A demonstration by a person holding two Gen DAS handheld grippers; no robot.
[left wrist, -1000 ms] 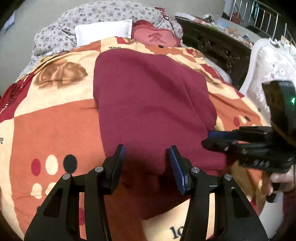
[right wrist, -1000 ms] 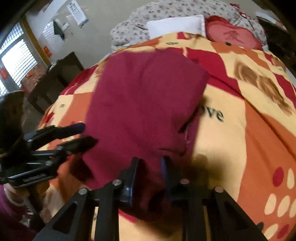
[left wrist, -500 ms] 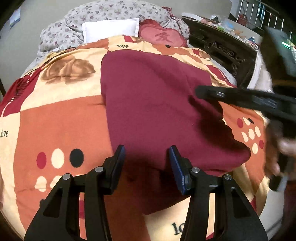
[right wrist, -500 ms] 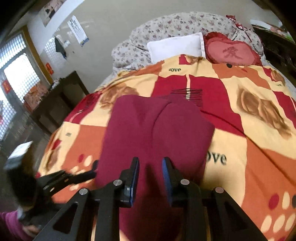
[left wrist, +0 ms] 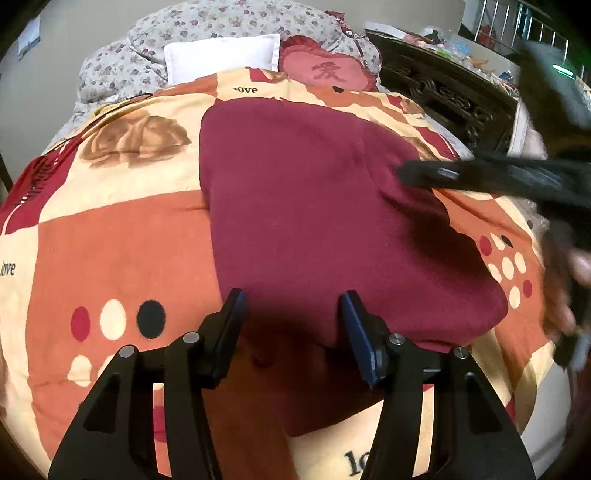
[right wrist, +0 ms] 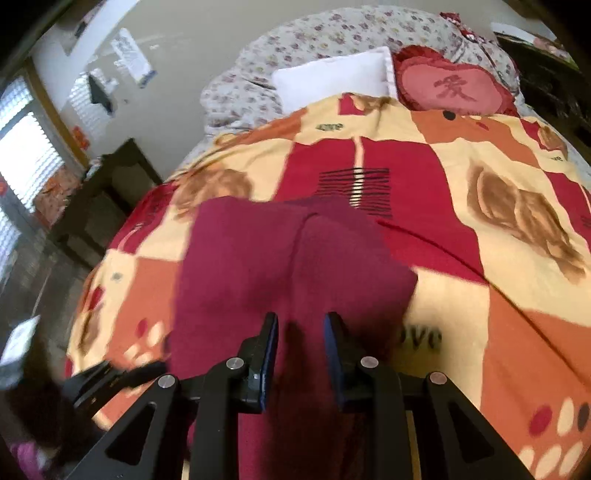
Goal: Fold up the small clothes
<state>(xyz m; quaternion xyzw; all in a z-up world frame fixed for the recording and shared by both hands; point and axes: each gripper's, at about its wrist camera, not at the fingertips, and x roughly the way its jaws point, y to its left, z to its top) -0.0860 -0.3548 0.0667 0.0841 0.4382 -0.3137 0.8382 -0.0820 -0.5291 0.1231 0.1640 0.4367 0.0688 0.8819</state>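
A dark red garment (left wrist: pixel 314 206) lies folded on the patterned bedspread (left wrist: pixel 110 229), its near edge under my left gripper (left wrist: pixel 293 314), which is open and empty above it. In the right wrist view the garment (right wrist: pixel 280 266) lies below my right gripper (right wrist: pixel 301 332), whose jaws stand a little apart with nothing between them. The right gripper (left wrist: pixel 417 173) also shows blurred in the left wrist view, over the garment's right side. The left gripper (right wrist: pixel 122 376) shows at the lower left of the right wrist view.
A white pillow (left wrist: pixel 221 55), a red heart cushion (left wrist: pixel 328 72) and a floral quilt (left wrist: pixel 184 26) lie at the head of the bed. A dark carved cabinet (left wrist: pixel 450 96) stands to the right. A dark side table (right wrist: pixel 110 199) stands by the window.
My right gripper has lifted off the garment's near corner and swung up over its right side. The folded-over part now lies flat. The left gripper has stayed open in place.
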